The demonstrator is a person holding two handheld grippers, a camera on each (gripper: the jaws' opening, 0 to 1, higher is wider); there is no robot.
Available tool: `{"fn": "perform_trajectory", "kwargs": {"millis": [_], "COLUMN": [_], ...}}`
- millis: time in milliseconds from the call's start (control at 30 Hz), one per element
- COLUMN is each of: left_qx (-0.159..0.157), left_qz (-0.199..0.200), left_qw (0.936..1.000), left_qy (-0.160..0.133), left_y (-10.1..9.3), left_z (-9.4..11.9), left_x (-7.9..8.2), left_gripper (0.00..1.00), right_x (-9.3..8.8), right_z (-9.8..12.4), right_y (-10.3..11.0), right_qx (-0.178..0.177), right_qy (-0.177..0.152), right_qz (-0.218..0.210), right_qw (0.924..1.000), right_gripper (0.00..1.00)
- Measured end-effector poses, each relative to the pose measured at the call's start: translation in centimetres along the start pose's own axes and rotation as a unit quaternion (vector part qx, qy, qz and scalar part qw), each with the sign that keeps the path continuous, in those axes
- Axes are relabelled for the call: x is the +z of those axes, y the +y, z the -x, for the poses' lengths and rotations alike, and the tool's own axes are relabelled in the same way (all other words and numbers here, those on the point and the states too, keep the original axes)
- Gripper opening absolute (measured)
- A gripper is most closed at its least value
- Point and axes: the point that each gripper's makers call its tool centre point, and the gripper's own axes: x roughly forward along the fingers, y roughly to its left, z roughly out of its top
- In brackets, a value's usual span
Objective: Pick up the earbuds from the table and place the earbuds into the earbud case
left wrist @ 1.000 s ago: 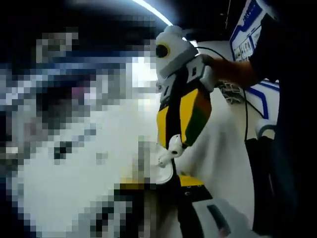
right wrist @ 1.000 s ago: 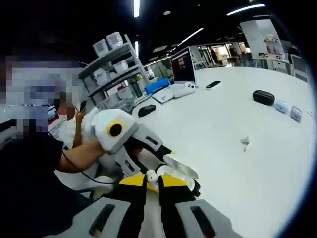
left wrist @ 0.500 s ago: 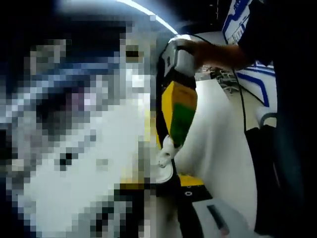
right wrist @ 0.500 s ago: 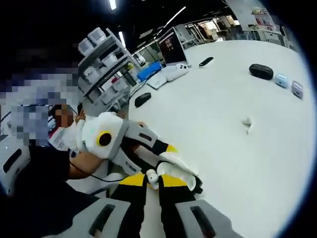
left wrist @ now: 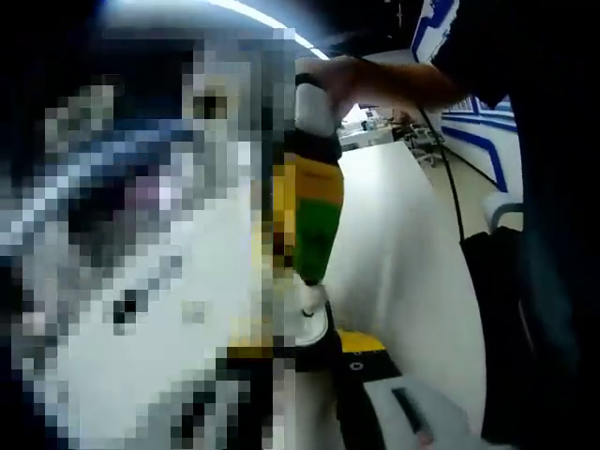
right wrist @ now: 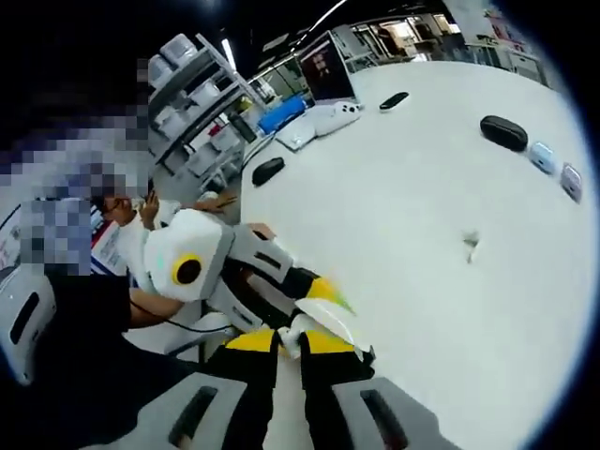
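My left gripper is shut on the open white earbud case, which sits low between its yellow pads. My right gripper, yellow and green, comes down from above with a white earbud pinched at its tips, the earbud touching or just over the case. In the right gripper view my right gripper is shut on that earbud, with the case and the left gripper right in front. A second earbud lies on the white table.
A black oval case and two small pale cases lie at the table's far right. A dark mouse, a white keyboard and a phone lie further off. Shelves stand behind. A person's arm holds each gripper.
The right gripper has turned and lowered, bringing the earbud from beside the case down onto it. Both views have shifted with the hands. The earbud on the table has not moved.
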Motion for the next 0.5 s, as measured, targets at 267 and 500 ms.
{"fn": "perform_trajectory", "kwargs": {"millis": [267, 500], "left_qx": [-0.004, -0.007], "left_qz": [0.035, 0.051], "left_qw": [0.9993, 0.9985], "left_qy": [-0.015, -0.022], "left_y": [0.0, 0.0], "left_z": [0.1, 0.0], "left_x": [-0.2, -0.2], "left_gripper": [0.24, 0.24], "right_x": [0.3, 0.8], "right_z": [-0.1, 0.5], "right_y": [-1.1, -0.3], "right_qx": [-0.049, -0.046], "right_qy": [0.014, -0.01], "right_qz": [0.053, 0.066], "right_qw": [0.9973, 0.9967], "right_gripper": [0.01, 0.01]}}
